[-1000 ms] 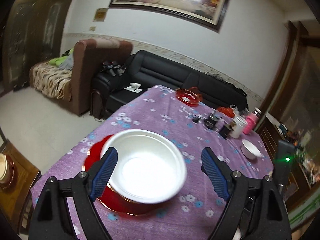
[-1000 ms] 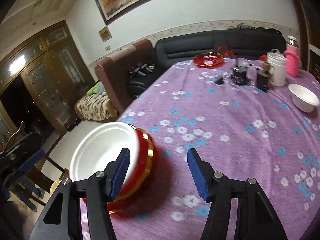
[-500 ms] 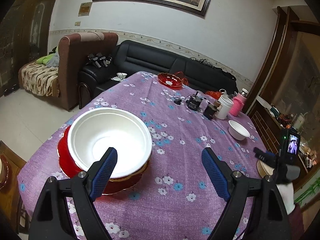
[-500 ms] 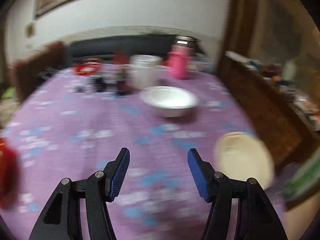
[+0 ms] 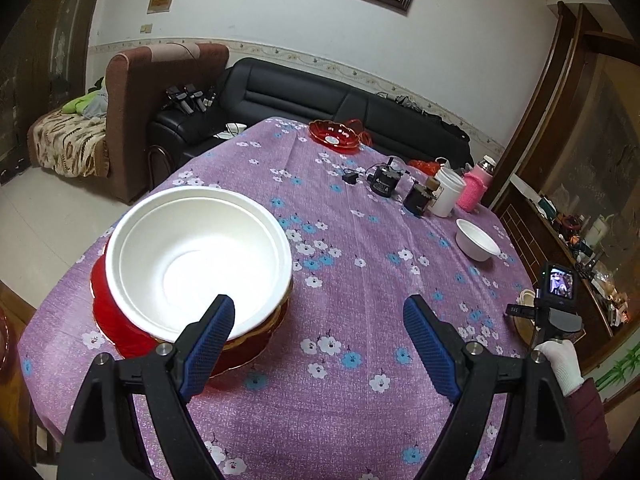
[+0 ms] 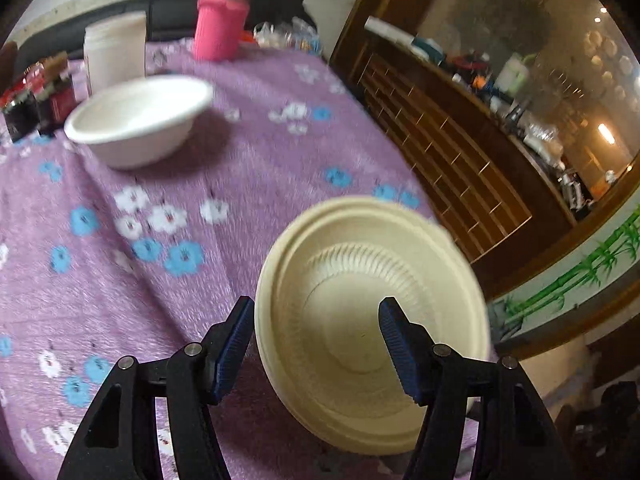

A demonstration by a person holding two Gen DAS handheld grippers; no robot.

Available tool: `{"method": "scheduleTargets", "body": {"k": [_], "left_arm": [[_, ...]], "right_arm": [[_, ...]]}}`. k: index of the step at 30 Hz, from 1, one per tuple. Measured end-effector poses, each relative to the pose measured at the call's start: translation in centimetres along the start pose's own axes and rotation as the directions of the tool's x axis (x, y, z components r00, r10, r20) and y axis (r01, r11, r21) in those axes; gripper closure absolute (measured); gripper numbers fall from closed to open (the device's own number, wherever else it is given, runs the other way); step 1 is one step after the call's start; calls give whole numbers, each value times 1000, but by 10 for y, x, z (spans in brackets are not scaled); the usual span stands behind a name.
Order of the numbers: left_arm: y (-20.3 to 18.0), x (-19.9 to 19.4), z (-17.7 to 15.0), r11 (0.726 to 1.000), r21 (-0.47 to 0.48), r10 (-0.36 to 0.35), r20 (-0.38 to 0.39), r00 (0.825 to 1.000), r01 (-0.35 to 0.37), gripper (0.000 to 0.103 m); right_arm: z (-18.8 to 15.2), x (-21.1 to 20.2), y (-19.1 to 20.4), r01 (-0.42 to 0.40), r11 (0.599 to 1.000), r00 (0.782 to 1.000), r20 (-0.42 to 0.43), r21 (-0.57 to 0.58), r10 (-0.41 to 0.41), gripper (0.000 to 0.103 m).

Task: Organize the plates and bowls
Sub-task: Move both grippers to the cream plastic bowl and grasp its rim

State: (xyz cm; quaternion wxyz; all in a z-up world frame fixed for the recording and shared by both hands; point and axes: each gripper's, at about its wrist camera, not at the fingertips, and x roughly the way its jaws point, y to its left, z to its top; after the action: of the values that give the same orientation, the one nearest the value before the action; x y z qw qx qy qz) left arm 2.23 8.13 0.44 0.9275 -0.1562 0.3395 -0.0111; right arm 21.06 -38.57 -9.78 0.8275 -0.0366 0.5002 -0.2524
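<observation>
Bowls and plates sit on a table under a purple flowered cloth. A big white bowl rests in a red plate near the table's near-left edge in the left wrist view. The left gripper hangs over the cloth just right of that stack, its blue-padded jaws spread wide with nothing between them; its left finger overlaps the bowl's near rim in the picture, but contact cannot be told. A small white bowl stands well apart on the right side, near a white jar, a pink flask and some dark small items. A red dish lies at the far end, by a black sofa. At the right edge of that view a gloved hand holds the other tool. In the right wrist view, which is blurred, the right gripper points down at a cream plate lying at the table's corner beside a wooden cabinet. Its jaws are partly open and empty: the left finger sits just outside the plate's left rim and the right finger over the plate's inside, neither pad clearly pressing it. The small white bowl is farther back on the cloth, in front of the jar and the flask.
</observation>
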Motion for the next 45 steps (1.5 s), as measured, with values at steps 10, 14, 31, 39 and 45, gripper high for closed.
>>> {"method": "scheduleTargets", "body": {"k": [10,14,31,39,45], "left_arm": [[-4,19,-3,1000,-10,-26,-55,998,25,17],[-8,22,-6,999,1,-33,-66,997,33,17],[-18,34,-9,998,14,-56,-122,991,59,17],[-72,78,-12,987,121,-77,-227,971,107,17],[-107,119,-14,980,165,-61,-300,952,115,18]], "right_arm": [[-11,-11,1,-334,942,940,-57,36,335,43],[-25,-37,28,-553,833,829,-94,11,551,43],[-62,-168,39,-816,568,564,65,-106,823,39],[-71,-110,2,-645,760,761,163,79,628,38],[-81,-71,6,-662,743,747,171,98,642,38]]}}
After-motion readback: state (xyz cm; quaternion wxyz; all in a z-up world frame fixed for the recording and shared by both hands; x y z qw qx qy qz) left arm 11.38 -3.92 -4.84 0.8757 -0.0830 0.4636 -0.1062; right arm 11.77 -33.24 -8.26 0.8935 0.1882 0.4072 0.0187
